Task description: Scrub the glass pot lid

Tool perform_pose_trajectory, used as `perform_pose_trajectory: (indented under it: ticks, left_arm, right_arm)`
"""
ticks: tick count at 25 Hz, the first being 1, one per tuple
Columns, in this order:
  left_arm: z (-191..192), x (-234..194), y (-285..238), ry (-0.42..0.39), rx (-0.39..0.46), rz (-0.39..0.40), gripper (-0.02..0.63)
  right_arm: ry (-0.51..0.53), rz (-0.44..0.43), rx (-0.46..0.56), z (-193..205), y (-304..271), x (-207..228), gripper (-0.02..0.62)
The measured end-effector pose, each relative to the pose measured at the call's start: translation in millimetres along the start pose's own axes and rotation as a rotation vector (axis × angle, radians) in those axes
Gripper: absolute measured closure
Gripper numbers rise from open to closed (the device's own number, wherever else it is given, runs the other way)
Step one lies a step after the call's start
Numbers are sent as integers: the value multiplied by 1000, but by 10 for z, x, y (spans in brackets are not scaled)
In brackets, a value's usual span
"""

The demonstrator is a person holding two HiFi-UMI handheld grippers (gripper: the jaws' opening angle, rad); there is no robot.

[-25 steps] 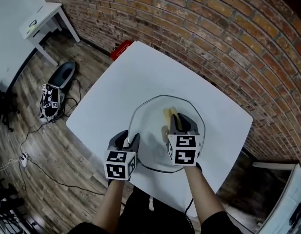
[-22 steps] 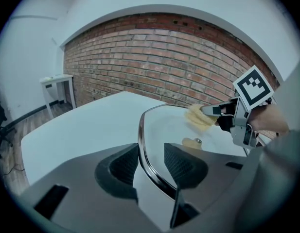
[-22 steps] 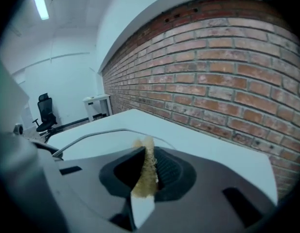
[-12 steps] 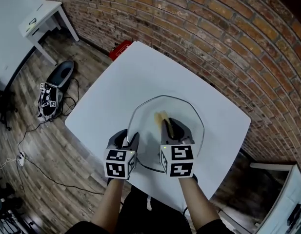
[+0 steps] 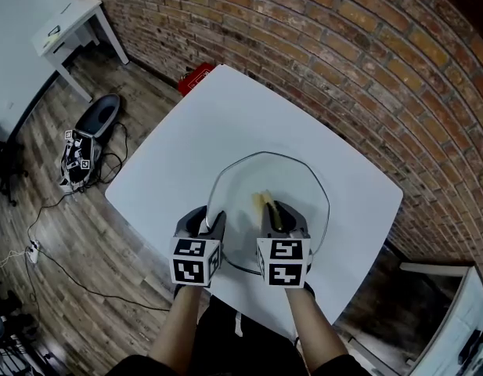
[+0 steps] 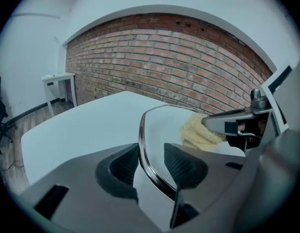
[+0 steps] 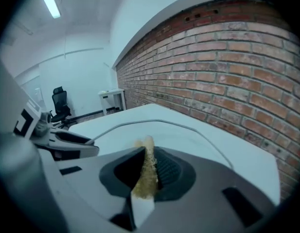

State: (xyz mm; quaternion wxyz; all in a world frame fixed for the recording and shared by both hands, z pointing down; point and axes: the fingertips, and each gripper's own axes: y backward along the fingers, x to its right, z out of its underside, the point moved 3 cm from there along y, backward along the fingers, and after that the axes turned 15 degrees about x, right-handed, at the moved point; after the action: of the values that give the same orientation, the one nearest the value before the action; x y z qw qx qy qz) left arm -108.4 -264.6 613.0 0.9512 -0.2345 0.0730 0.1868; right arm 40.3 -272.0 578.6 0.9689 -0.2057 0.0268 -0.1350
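Note:
The glass pot lid (image 5: 297, 185) lies on the white table (image 5: 218, 124) in the head view. My left gripper (image 5: 207, 221) is shut on the lid's metal rim (image 6: 142, 139) at its left edge, one pad on each side. A yellow scrub pad (image 5: 262, 203) is clamped in my right gripper (image 5: 279, 215) and rests on the glass near the lid's middle. In the right gripper view the pad (image 7: 149, 155) stands upright between the jaws, with the lid's rim (image 7: 165, 122) curving beyond it. The left gripper view shows the pad (image 6: 197, 133) on the glass.
A brick wall (image 5: 366, 61) runs behind the table. On the wooden floor to the left are a marked bag (image 5: 78, 163), cables, a dark bin (image 5: 102, 120) and a small white side table (image 5: 69, 22). A red object (image 5: 196, 77) sits by the table's far corner.
My right gripper has drawn the scrub pad across the lid toward me and a little left. The left gripper has held still on the rim.

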Motion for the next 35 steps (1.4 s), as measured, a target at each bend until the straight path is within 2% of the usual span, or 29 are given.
perform_pose_trajectory:
  ticks: [6, 9, 11, 14, 18, 22, 27, 35]
  left_arm:
    - [-6, 1, -2, -2, 2, -1, 439]
    - [-6, -2, -6, -3, 3, 0, 439]
    - [3, -10, 4, -1, 0, -1, 439]
    - [4, 1, 14, 1, -1, 1, 439]
    - [-2, -2, 19, 3, 0, 2, 439]
    - [-7, 3, 14, 5, 2, 4, 439]
    - [-2, -3, 6, 3, 1, 7, 439]
    - [9, -14, 9, -1, 0, 1, 439]
  right_arm:
    - [27, 196, -61, 81, 201, 762, 538]
    - [6, 226, -46, 43, 253, 872, 538]
    - [-3, 191, -3, -70, 276, 746, 538]
    - [-46, 81, 53, -237, 346, 384, 538]
    - [-104, -68, 37, -189, 440, -223, 538]
    - [-122, -151, -2, -48, 463, -661, 538]
    - [-86, -151, -33, 73, 416, -706, 538]
    - [-56, -19, -98, 262, 504, -156, 538]
